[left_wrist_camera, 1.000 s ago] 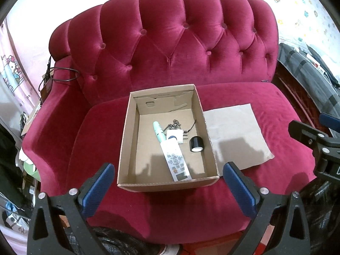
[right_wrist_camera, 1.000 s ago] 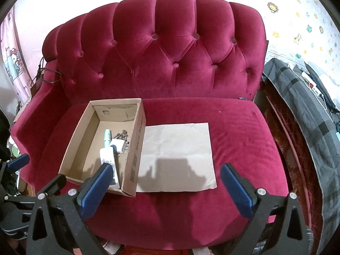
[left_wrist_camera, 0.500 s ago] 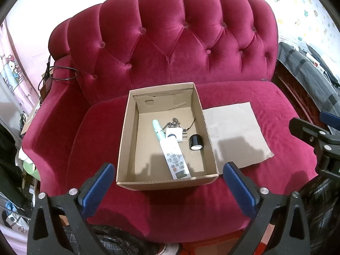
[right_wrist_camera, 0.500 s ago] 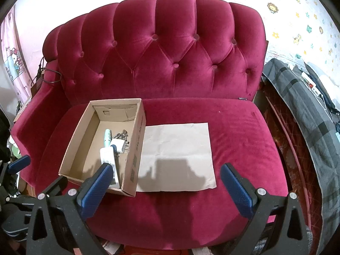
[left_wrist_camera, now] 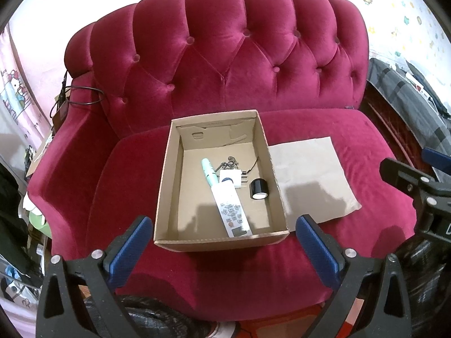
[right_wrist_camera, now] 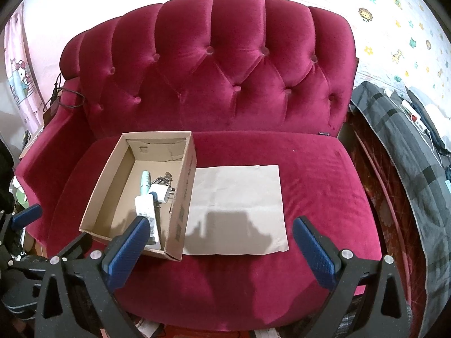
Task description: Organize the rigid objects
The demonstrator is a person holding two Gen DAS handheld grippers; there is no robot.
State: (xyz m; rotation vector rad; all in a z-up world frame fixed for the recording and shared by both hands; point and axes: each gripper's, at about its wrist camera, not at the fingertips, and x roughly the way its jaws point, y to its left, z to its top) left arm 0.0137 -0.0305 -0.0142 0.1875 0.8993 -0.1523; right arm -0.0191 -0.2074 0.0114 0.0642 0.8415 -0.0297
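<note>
- While both tools hover off the front edge of the crimson tufted velvet sofa [left_wrist_camera: 253, 56], the left hand-held gripper [left_wrist_camera: 225, 248] has its blue-padded fingers spread wide, holding nothing.
- Equally spread and unloaded is the right hand-held gripper [right_wrist_camera: 222, 248].
- On the seat's left half sits an open brown cardboard box [left_wrist_camera: 166, 174]; inside lie a white rectangular remote control [left_wrist_camera: 231, 211], a mint-green pen-shaped tube [left_wrist_camera: 208, 171], a white plug adapter [left_wrist_camera: 232, 177] and a black tape roll [left_wrist_camera: 258, 188].
- Just beside the box's right wall lies a flat brown cardboard sheet [right_wrist_camera: 239, 205].
</note>
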